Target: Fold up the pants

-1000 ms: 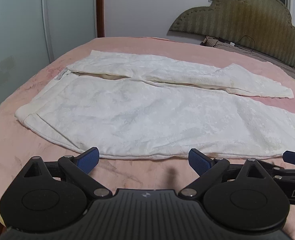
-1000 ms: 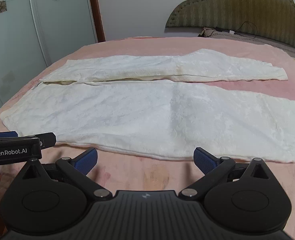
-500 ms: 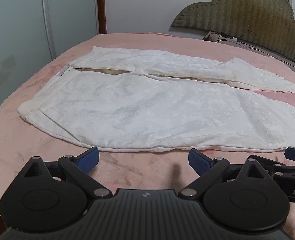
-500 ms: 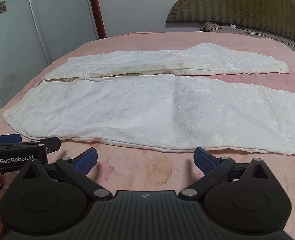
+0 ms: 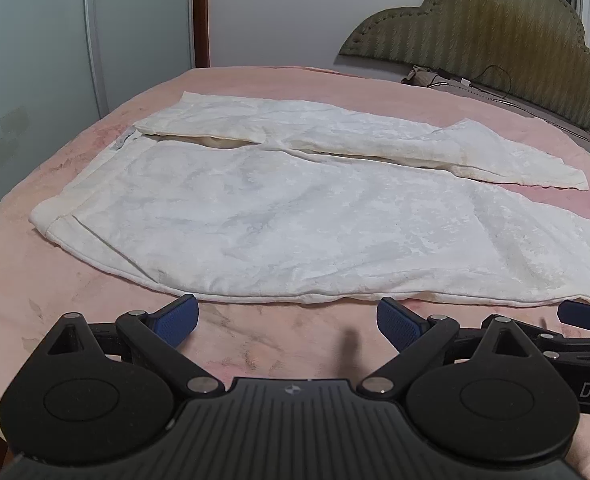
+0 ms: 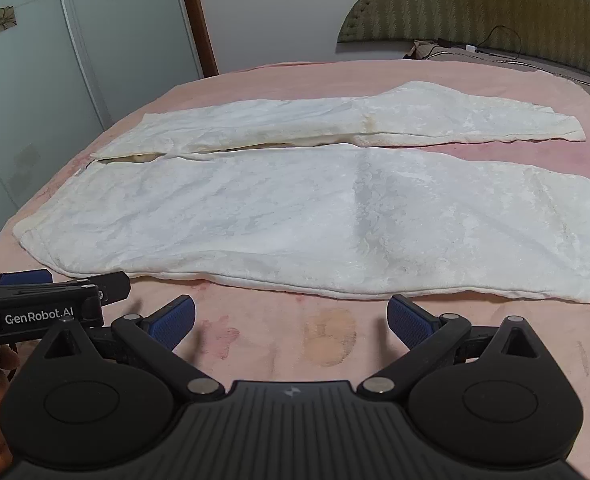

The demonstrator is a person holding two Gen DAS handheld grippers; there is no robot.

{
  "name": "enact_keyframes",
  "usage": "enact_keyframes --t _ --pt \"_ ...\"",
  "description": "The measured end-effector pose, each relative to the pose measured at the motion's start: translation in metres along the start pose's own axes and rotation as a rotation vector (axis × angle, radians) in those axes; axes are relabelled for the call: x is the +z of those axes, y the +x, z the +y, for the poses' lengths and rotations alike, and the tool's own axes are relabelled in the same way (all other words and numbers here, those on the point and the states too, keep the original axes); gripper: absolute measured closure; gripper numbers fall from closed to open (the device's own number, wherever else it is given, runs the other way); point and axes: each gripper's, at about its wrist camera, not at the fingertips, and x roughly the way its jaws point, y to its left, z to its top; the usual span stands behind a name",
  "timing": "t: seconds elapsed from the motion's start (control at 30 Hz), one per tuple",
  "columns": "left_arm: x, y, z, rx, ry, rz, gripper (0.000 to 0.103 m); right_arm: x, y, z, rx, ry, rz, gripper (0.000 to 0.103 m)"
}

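Observation:
White pants [image 5: 279, 216] lie spread flat on a pink bed [image 5: 35, 292], waistband to the left and both legs running right; they also show in the right wrist view [image 6: 315, 216]. My left gripper [image 5: 287, 320] is open and empty, just short of the near hem edge of the pants. My right gripper [image 6: 291, 318] is open and empty, a little short of the near leg's edge. The left gripper's body also shows at the left of the right wrist view [image 6: 47, 304], and the right gripper's blue fingertip at the right edge of the left wrist view [image 5: 583, 314].
An olive padded headboard [image 5: 495, 40] stands at the far right with a cable and small items at its foot. Wardrobe doors [image 6: 55, 60] stand along the left. The pink bed cover shows stains [image 6: 331, 336] near the front edge.
Both grippers have dipped slightly and edged closer to the near edge of the pants. The pants have not moved. Both grippers stay open.

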Motion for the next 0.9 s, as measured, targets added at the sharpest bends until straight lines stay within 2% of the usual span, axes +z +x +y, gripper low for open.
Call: enact_keyframes --t 0.9 --pt "-0.0011 -0.0027 -0.0003 0.022 0.016 -0.01 0.005 -0.0003 -0.002 0.0069 0.039 -0.002 -0.001 0.0"
